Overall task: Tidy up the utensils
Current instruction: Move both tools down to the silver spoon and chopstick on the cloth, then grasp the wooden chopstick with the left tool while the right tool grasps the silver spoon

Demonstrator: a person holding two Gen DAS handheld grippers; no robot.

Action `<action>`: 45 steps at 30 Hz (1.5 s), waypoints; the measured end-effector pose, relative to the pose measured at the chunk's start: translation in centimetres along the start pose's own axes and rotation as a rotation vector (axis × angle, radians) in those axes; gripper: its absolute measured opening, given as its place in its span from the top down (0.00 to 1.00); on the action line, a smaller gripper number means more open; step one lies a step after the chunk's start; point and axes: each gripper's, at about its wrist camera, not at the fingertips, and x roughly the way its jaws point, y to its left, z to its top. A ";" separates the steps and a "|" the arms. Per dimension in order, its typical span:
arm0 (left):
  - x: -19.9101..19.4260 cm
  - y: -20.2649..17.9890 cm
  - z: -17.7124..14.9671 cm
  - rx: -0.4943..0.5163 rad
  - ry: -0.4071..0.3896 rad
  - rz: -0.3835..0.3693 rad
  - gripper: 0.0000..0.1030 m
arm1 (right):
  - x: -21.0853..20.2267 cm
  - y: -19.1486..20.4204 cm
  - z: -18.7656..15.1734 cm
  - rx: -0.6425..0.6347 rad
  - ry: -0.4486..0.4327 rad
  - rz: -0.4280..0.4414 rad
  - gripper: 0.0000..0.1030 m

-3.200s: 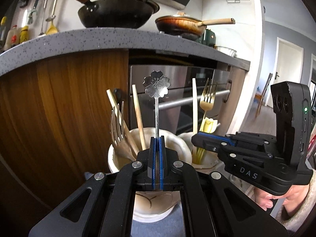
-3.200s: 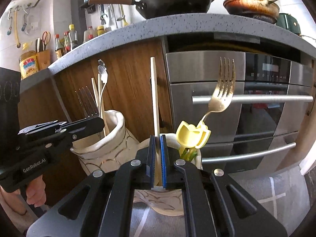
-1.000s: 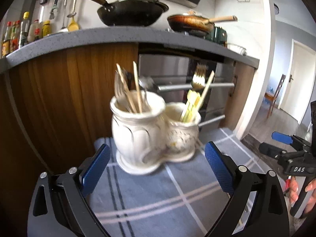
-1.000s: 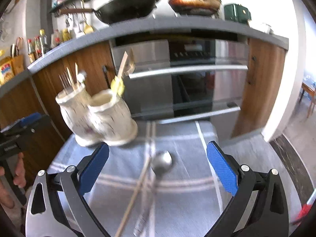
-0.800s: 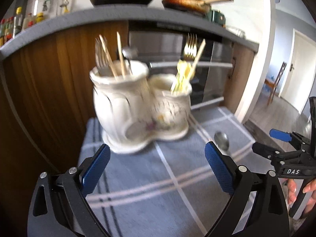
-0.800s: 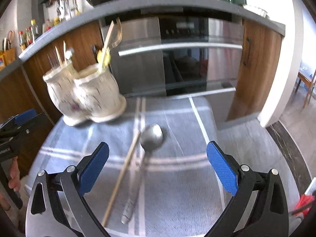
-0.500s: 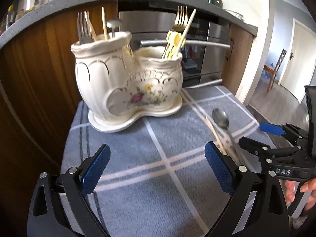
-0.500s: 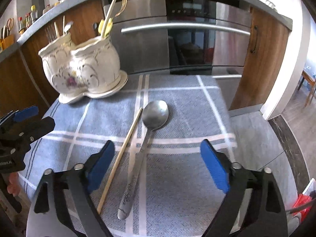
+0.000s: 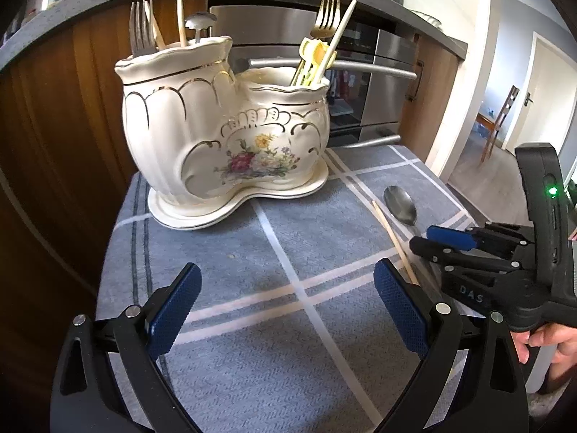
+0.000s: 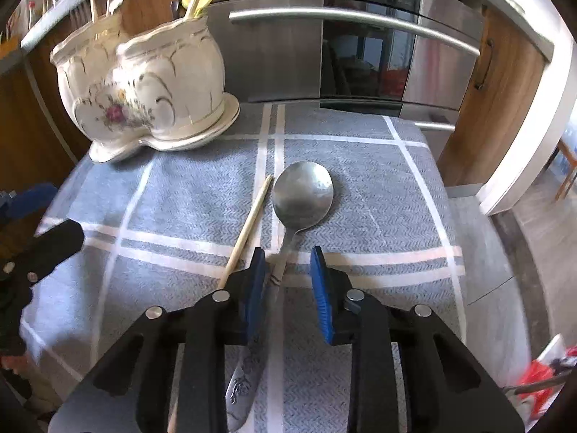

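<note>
We are closing our right gripper (image 10: 288, 270) around the handle of the metal spoon (image 10: 301, 195), which is lying on the grey checked cloth (image 10: 360, 166). The jaws have just been narrowing; the handle is running between the blue pads, lying against the left one, while a clear gap is showing on the right side, so we are not yet gripping it. Just outside the left pad, the wooden chopstick (image 10: 249, 222) is lying almost alongside the spoon, its near end passing under the left finger. The spoon's bowl is lying straight ahead of the fingertips, and farther ahead to the left the white ceramic holder (image 10: 144, 79) is standing on its saucer, both compartments already carrying forks, chopsticks and a yellow-handled piece.

Our left gripper (image 9: 288, 303) is hovering with its jaws spread wide and nothing between them; only bare cloth lies between the pads, and the holder is standing ahead of it.

We judge that we are at the pick-up step for the spoon. The next move is calling for finishing the squeeze on the handle alone, keeping the chopstick out of the pinch, then lifting and carrying the spoon to a compartment of the holder.
</note>
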 end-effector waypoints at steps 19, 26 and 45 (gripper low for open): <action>3.3 -7.6 0.0 0.134 0.113 -0.108 0.32 | -2.5 -5.8 -1.5 0.201 -0.102 0.102 0.94; 4.9 -10.0 -0.2 0.192 0.181 -0.078 0.59 | -3.8 -7.2 -2.1 0.238 -0.137 0.120 0.94; 4.9 -7.6 1.1 0.129 0.169 -0.197 0.95 | -5.0 -6.2 -2.0 0.236 -0.177 0.152 0.94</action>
